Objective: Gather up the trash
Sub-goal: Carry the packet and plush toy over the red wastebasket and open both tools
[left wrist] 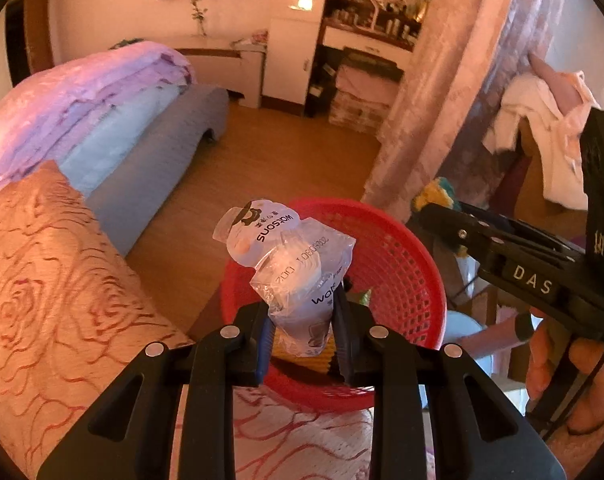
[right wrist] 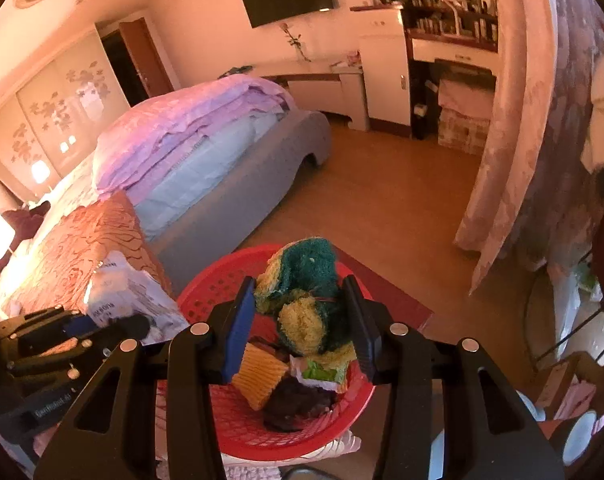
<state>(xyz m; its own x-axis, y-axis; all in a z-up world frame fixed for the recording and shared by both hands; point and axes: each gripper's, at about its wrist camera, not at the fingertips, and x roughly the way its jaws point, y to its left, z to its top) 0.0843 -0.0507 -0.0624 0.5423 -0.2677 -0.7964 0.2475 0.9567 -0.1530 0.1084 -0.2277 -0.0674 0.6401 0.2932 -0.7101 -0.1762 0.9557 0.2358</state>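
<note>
Left fingers (left wrist: 302, 332) pinch crumpled bottle (left wrist: 289, 264); right fingers (right wrist: 299, 328) clamp sponge (right wrist: 306, 300) (both over basket (left wrist: 406, 264)).

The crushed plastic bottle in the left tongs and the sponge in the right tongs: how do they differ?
The crushed plastic bottle is clear, glossy and printed with lettering; the sponge is matte, fuzzy, green and yellow. The bottle is flattened and creased, the sponge bunched into a lump. The left tongs stand narrower than the right tongs. Both are gripped over the red basket.

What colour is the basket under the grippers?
Red basket, a perforated plastic one; the right wrist view shows it best.
</note>
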